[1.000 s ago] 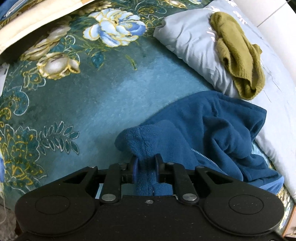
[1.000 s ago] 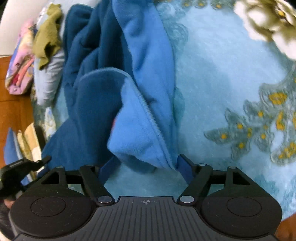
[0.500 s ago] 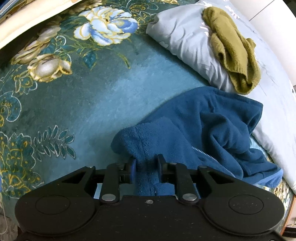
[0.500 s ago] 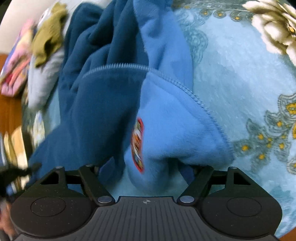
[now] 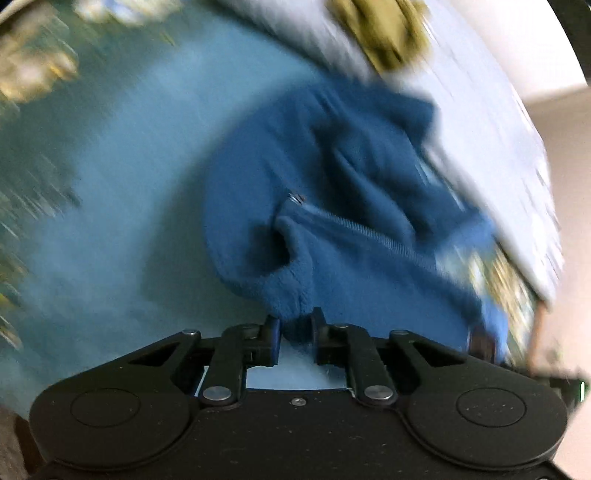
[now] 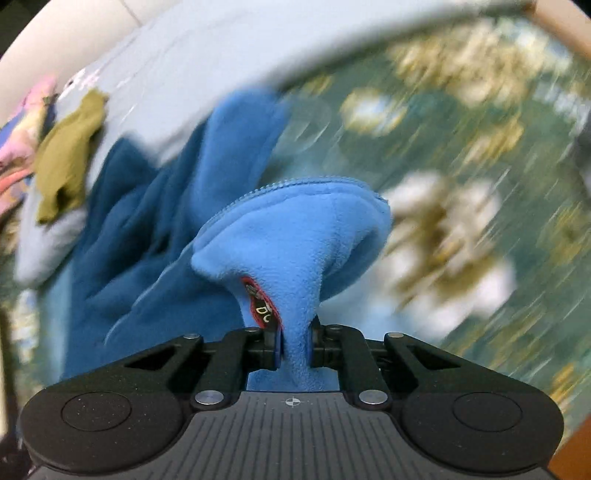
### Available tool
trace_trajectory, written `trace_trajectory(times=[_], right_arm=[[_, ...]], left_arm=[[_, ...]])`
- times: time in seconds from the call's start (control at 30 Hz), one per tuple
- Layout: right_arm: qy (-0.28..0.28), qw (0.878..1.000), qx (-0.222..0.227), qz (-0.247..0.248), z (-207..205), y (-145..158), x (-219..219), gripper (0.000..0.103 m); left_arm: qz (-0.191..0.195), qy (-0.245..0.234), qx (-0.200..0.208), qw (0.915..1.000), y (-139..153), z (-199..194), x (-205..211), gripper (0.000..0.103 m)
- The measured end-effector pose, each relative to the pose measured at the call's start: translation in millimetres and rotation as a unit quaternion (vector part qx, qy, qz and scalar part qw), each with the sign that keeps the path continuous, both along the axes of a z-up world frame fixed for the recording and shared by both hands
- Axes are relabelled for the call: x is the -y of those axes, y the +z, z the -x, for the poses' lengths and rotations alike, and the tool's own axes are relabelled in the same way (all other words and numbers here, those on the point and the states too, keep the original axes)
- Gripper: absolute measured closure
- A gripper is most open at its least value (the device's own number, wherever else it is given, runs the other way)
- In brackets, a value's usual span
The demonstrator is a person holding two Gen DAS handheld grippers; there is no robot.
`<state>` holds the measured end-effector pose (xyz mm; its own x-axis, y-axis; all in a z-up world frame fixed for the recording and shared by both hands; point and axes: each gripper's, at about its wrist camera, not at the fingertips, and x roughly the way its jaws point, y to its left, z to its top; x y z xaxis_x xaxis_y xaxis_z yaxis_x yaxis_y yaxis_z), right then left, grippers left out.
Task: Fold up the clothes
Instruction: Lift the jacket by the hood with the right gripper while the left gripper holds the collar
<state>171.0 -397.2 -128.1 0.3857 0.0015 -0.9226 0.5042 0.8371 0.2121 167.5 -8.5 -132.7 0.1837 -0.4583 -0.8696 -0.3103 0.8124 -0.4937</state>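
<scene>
Left gripper point(image 5: 294, 334) and right gripper point(image 6: 294, 345) each clamp the blue fleece jacket point(image 6: 295, 236); red-edged label point(image 6: 263, 304) at 11 o'clock of the right jaws reads "D…", remainder illegible.

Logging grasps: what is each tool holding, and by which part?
Both hold the blue fleece jacket: left tool pinches a dark outer fold, right tool the light lining beside its patch.

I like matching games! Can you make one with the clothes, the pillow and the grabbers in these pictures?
Things:
1. blue fleece jacket
2. olive green garment
3. red-edged label
4. zipper pull

Places:
A. lying on the grey pillow
B. beside the right gripper
C. pinched by both the left gripper and the right one
D. at the zipper's end

Pairs: 1-C, 2-A, 3-B, 4-D
</scene>
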Motion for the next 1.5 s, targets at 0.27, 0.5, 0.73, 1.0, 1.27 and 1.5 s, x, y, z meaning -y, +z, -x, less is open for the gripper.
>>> trace_trajectory(times=[0.27,0.5,0.73,1.0,1.27,1.5], right_arm=[[-0.005,0.985,-0.008,0.17,-8,31,94,0.094],[-0.037,0.983,-0.015,0.178,1,22,153,0.094],[-0.02,0.988,0.004,0.155,13,19,157,0.094],[-0.014,0.992,0.015,0.127,22,10,172,0.093],[-0.03,0.992,0.025,0.119,25,13,171,0.093],[-0.021,0.985,0.07,0.157,24,55,149,0.093]], left_arm=[[0.049,-0.131,0.02,0.99,4,-38,105,0.079],[-0.059,-0.241,0.139,0.9588,24,-149,189,0.065],[-0.174,-0.39,0.186,0.8848,-23,-231,305,0.056],[-0.239,-0.474,0.15,0.8338,-94,-255,347,0.058],[-0.227,-0.387,0.192,0.8727,-70,-238,334,0.093],[-0.178,-0.254,0.288,0.906,23,-206,279,0.093]])
